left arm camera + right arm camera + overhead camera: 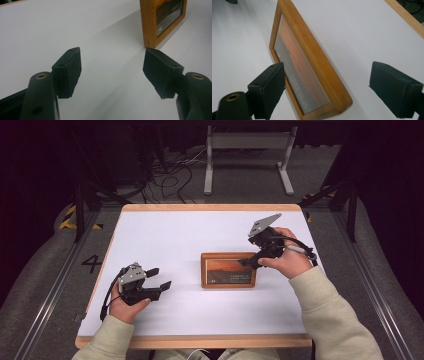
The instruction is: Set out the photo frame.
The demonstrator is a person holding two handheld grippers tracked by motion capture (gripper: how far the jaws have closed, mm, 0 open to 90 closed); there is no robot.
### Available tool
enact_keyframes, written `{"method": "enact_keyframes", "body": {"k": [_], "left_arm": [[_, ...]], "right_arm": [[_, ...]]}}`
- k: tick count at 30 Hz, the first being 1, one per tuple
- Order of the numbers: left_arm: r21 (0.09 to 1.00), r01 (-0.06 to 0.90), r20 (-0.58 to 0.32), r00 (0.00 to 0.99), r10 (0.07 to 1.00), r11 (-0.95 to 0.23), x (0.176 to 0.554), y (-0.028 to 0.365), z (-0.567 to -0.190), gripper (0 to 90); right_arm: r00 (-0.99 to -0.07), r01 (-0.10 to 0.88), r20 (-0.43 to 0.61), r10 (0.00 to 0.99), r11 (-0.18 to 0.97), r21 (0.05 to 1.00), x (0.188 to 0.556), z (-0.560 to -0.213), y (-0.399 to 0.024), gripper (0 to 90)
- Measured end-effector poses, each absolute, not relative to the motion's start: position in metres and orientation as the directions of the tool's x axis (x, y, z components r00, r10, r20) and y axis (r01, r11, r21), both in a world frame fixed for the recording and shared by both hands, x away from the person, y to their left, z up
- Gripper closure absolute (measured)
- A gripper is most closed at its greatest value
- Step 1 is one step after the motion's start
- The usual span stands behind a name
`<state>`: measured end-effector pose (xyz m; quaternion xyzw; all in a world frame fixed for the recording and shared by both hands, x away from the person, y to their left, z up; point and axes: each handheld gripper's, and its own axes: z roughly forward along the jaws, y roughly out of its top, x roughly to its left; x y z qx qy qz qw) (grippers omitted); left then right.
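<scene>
The right hand-held gripper [248, 261] is hanging just over the right end of the picture frame [228, 270]. Its jaws are standing wide open, and nothing is being squeezed. In the right gripper view, the frame's wooden end [319, 67] is sitting between the two black jaws, but the pads are not touching it. A hand [285, 257] in a light sleeve is holding this gripper from the right side of the table [165, 232].

The left hand-held gripper [161, 278] is resting low near the left side of the table, well apart from the frame. Its jaws are open too, with only bare white table between them. In the left gripper view, a corner of the frame [150, 27] is showing farther off, past the right jaw.

The picture frame is lying flat near the middle of the white table, with its orange picture facing up. Beyond the table, cables [170, 177] are lying on the floor beside a grey stand [247, 142].
</scene>
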<state>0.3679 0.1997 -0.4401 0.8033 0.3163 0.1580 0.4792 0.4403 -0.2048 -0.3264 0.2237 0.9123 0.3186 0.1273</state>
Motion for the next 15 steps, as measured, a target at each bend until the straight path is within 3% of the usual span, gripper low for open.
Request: {"method": "enact_keyframes", "body": {"k": [15], "left_arm": [[0.872, 0.369, -0.074, 0.749, 0.659, -0.321, 0.37, 0.197, -0.439, 26.9]], "right_arm": [[-0.805, 0.381, -0.072, 0.589, 0.606, 0.698, 0.419, -0.322, -0.26, 12.3]]}}
